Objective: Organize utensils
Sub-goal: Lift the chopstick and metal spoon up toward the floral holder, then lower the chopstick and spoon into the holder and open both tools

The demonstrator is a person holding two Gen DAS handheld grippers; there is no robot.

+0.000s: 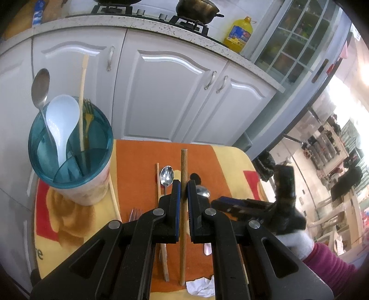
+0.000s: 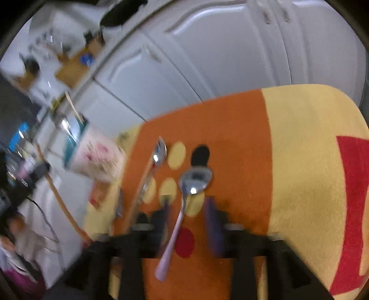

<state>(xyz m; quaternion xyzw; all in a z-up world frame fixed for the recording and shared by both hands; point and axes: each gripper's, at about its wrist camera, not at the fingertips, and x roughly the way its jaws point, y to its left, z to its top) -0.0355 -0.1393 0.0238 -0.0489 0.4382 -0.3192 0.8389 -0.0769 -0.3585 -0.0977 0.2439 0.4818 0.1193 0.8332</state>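
My left gripper (image 1: 183, 184) is shut on a brown wooden stick (image 1: 183, 166) that points away over the orange and yellow cloth (image 1: 143, 152). A teal-rimmed utensil holder (image 1: 71, 152) stands at the left with a white ladle (image 1: 61, 120), a metal spoon (image 1: 40, 87), a chopstick and a fork in it. A small metal spoon (image 1: 166, 176), a thin chopstick (image 1: 158, 180) and a fork (image 1: 135, 213) lie on the cloth. In the blurred right wrist view my right gripper (image 2: 189, 205) is open, its fingers either side of a pink-handled spoon (image 2: 184, 198) lying on the cloth.
White cabinet doors (image 1: 161, 92) stand behind the table under a counter with a stove, a pot (image 1: 198, 9) and a yellow oil bottle (image 1: 239, 32). A crumpled white paper (image 1: 200, 286) lies near the cloth's front edge. The holder also shows in the right wrist view (image 2: 92, 154).
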